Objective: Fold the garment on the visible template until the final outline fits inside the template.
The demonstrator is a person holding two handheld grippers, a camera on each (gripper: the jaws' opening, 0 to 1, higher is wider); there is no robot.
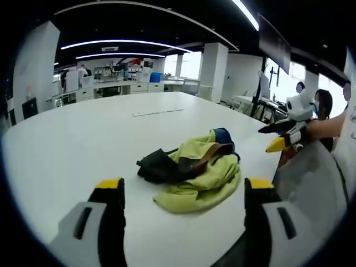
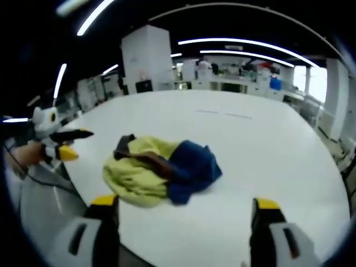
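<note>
Big white bench [image 1: 83, 139] is sitting in an open office, with a crumpled yellow-green, blue and black garment [image 1: 194, 169] lying near its edge. Left claw [image 1: 183, 189] and right claw [image 2: 183, 207] are hovering wide open, holding nothing.

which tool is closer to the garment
Left, but only narrowly. The left tool has the garment lying centred between its open jaws. The right tool is also close, with the garment off toward its left jaw.
</note>
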